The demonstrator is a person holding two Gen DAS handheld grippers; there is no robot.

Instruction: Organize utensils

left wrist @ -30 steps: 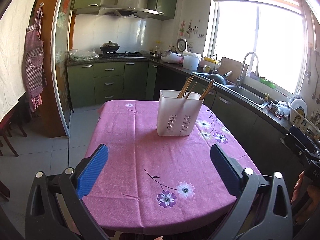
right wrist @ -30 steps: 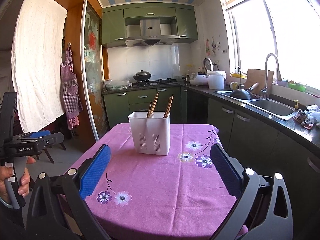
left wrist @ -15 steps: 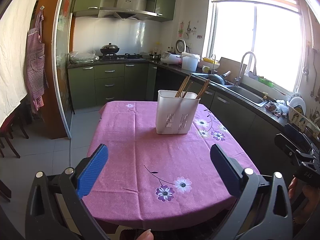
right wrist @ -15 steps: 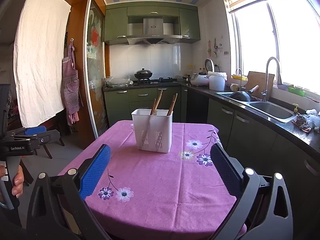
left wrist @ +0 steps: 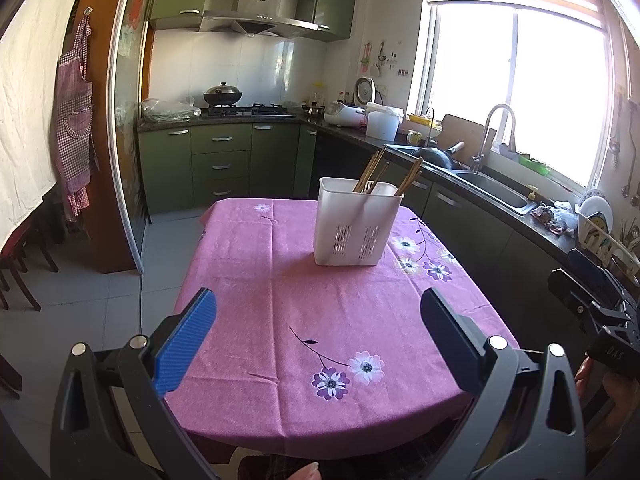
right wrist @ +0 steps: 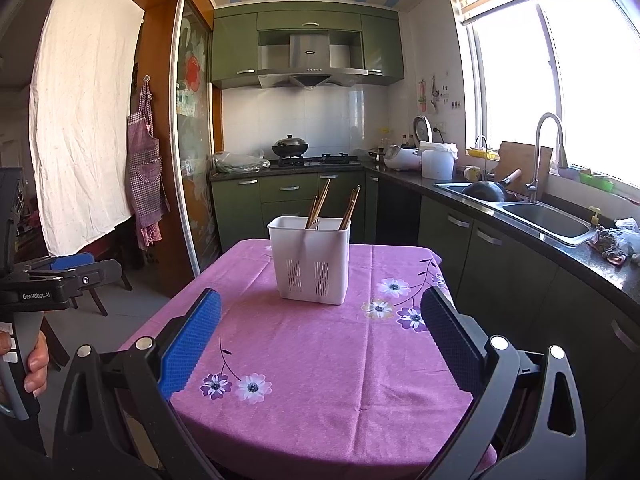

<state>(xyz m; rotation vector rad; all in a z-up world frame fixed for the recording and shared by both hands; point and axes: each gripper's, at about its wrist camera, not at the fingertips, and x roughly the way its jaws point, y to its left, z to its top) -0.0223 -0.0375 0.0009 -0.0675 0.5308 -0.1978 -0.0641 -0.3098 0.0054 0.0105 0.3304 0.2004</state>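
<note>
1. Utensil holder (left wrist: 356, 226): a white slotted plastic caddy standing upright on the table (left wrist: 280, 280), on its far half. It serves as the landmark for all positions below.
2. Chopsticks (left wrist: 372, 172): several wooden sticks stand tilted inside the holder, their tips rising above its rim; in the right wrist view they (right wrist: 320, 204) appear as two leaning bunches.
3. Table covering: a magenta cloth with printed flowers. One flower pair (left wrist: 348, 374) lies on the near side of the holder, another cluster (left wrist: 420, 258) just to its right.
4. Left gripper (left wrist: 318, 330): released, jaws spread wide with nothing between them, held off the near edge of the table and well apart from the holder.
5. Right gripper (right wrist: 320, 330): likewise released and empty, pointed at the holder from the near side (its body also shows at the right border of the left wrist view).
6. Change against the earlier frames: in both views the holder sits smaller and farther from the jaws than one second ago, and more of the near cloth shows; both grippers have drawn back from it. The holder and chopsticks have not shifted on the cloth.
7. Background: a sink (right wrist: 544, 220) with a tall tap lies to the right of the holder, on the counter.
</note>
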